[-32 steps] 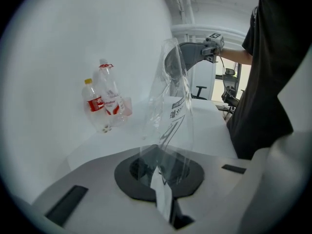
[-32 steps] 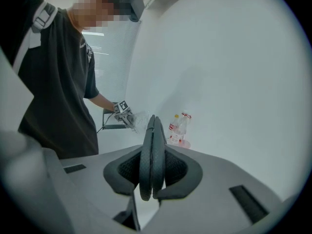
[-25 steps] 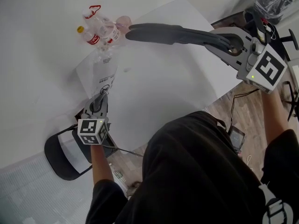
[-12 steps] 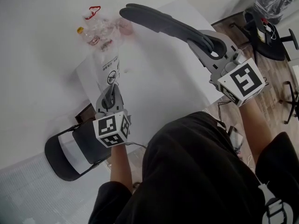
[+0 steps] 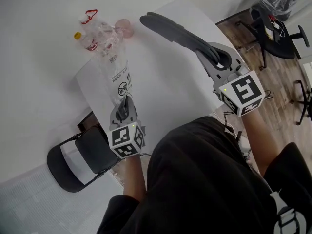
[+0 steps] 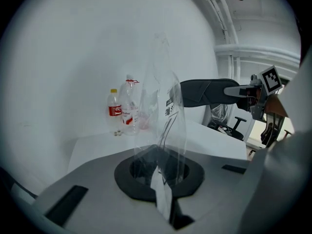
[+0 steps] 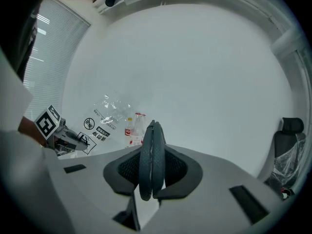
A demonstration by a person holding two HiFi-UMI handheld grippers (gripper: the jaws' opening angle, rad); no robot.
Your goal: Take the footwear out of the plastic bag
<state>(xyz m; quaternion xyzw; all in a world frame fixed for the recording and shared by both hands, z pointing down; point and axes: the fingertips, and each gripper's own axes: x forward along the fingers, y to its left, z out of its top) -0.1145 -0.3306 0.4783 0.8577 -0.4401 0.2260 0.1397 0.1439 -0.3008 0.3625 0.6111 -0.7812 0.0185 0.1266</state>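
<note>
Nearly done: footwear out of the bag

At the table's (image 5: pixel 165 87) near edge, the left gripper (image 5: pixel 127 103) has its jaws pinched tight on the clear, empty-looking plastic bag (image 5: pixel 117 74). Above the table's right side, the right gripper (image 5: pixel 217 60) is partly closed around the dark footwear (image 5: pixel 175 30), holding it clear of the bag. What remains, I judge, is lowering it onto bare table and letting go, short of the bottles (image 5: pixel 92 33) at the far corner.
</note>
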